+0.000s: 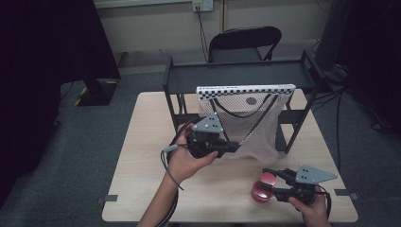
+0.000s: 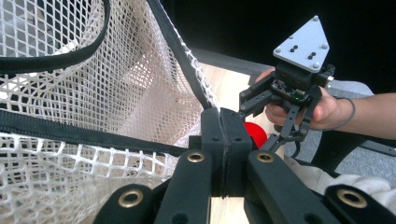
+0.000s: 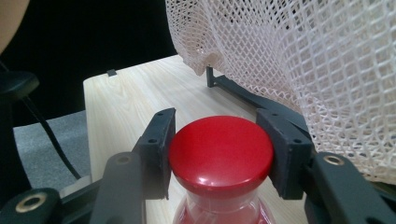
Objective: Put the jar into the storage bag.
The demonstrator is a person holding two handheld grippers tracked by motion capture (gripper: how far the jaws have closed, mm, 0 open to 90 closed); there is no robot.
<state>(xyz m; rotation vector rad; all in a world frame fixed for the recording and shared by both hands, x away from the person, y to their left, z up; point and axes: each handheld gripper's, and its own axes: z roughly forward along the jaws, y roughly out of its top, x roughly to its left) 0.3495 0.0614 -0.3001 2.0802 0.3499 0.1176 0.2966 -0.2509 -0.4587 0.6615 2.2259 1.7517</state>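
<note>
White mesh bag [image 1: 246, 118] with black trim hangs from the black metal rack [image 1: 236, 75]; the left gripper [image 2: 223, 140], jaws pressed together, pinches its trim. Right gripper [image 3: 219, 154] clamps the red-capped bottle [image 3: 220, 154] standing on the pale wooden table [image 1: 146, 142].

This looks like a test room or lab. A small wooden counter [image 1: 142, 156] stands on grey carpet [image 1: 85, 142]. A black metal rack [image 1: 236, 75] on it carries a black-and-white checkered strip [image 1: 246, 90]. At the far side stand a black folding chair [image 1: 243, 42] and a wall socket [image 1: 202, 5]. Cables [image 1: 338, 109] lie on the floor at the right.
</note>
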